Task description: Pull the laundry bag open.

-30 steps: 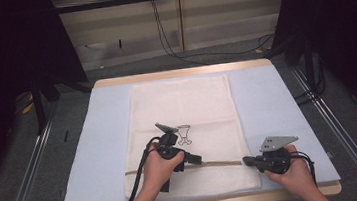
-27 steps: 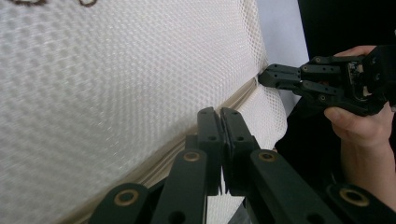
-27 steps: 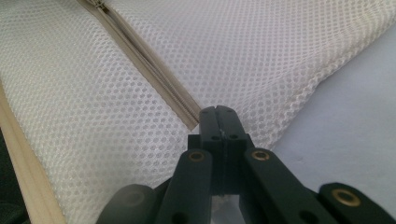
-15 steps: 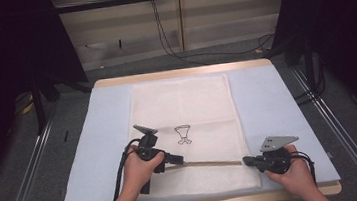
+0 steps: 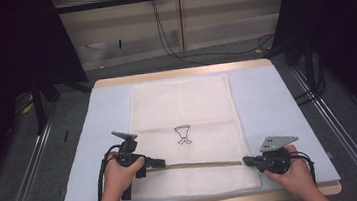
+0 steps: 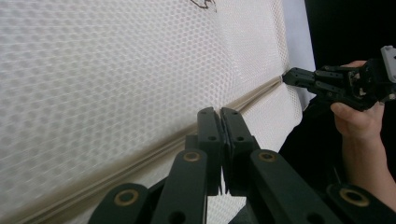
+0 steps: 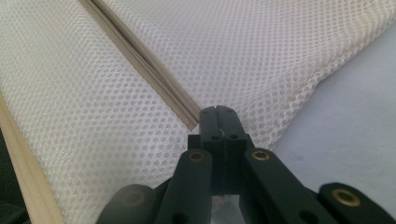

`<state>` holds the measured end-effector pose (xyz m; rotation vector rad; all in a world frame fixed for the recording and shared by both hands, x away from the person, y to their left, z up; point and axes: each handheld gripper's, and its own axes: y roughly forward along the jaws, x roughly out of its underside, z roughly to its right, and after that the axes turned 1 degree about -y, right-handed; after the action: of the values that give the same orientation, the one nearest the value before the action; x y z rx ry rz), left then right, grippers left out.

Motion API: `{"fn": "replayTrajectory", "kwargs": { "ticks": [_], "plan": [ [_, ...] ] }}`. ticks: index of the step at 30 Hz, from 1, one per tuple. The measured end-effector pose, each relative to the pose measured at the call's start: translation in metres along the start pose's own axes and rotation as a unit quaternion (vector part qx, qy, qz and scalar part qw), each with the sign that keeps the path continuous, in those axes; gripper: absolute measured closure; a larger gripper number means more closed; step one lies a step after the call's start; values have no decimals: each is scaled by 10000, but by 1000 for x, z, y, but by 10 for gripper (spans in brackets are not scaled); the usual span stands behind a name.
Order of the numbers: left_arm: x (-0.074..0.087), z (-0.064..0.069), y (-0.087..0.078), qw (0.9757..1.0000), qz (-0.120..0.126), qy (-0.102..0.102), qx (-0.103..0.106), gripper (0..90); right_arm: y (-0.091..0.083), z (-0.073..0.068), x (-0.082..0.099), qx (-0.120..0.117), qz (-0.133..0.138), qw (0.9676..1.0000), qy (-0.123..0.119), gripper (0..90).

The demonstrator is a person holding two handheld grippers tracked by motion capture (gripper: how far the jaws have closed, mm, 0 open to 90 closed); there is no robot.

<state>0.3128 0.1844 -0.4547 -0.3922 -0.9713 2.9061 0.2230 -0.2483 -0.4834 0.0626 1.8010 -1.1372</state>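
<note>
- White honeycomb-mesh laundry bag [image 5: 184, 130] lying flat on pale blue mat [image 5: 278, 110], centred on the bench [image 5: 183, 73], beige zipper band [image 5: 198, 164] running across near the front edge.
- Right hand-held gripper [image 5: 247, 161] clamped tight at the zipper's right end, toward the front right corner; pinned cloth likely, not certain.
- Left hand-held gripper [image 5: 160, 163] closed at the zipper line toward the bag's front left corner; pull tab between the jaws not discernible.
- Step judged: working the zipper along the band, right end anchored.
- Next: steady pull along the band, mesh kept taut.
- Printing: small black line drawing [image 5: 183, 134], no legible words.
</note>
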Motion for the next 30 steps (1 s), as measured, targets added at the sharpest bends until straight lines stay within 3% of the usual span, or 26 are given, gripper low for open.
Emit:
{"fn": "replayTrajectory", "kwargs": {
  "ticks": [11, 16, 19, 30],
  "plan": [
    [10, -27, -30, 9994, 241, -235, -90, 879, 0, 0, 0, 0, 11, 10000, 28, 900],
    [16, -42, -56, 9984, 414, -304, -228, 879, 0, 0, 0, 6, 6, 10000, 22, 900],
    [18, -52, -67, 9980, 482, -369, -161, 879, 0, 0, 0, 9, -2, 10000, 18, 900],
    [23, -72, -83, 9967, 568, -561, -165, 879, 0, 0, 0, 12, 12, 10000, 29, 900]
  ]
}}
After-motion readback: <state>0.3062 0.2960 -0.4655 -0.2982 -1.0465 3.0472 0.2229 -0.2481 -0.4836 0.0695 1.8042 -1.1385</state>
